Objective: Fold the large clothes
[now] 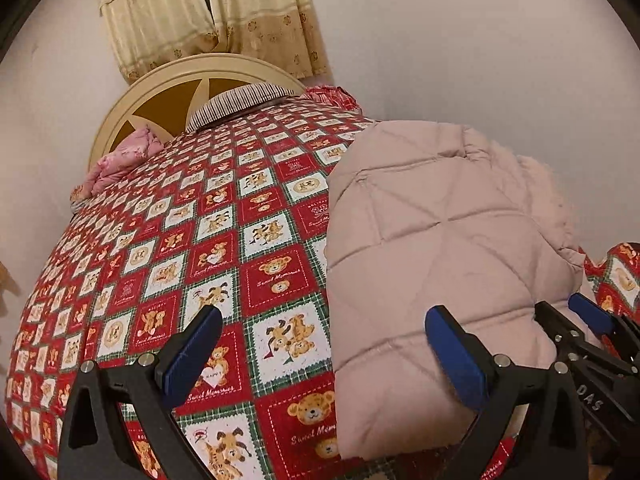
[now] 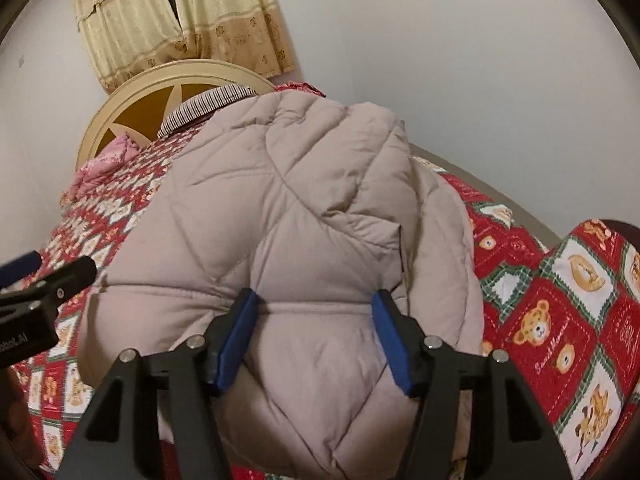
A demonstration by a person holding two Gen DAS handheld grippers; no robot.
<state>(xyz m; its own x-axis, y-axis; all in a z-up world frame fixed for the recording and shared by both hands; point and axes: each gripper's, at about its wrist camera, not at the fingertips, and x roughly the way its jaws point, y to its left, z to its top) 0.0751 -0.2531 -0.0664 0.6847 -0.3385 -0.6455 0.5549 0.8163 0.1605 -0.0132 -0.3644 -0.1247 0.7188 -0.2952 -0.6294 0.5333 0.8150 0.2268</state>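
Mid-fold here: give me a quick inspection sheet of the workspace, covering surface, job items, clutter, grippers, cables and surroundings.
Surface: bed with a red teddy-bear quilt, mostly bare on the left side.
Job's things: pale pink quilted jacket lying bunched on the quilt's right side.
Clutter: striped pillow and a pink floral bundle at the headboard end.
Grippers: left gripper open, one finger over the quilt, the other at the jacket's edge; right gripper open, fingers straddling the jacket's near end, no grip seen.
Cables: nothing seen.
Surroundings: cream headboard, yellow curtains, plain white walls.
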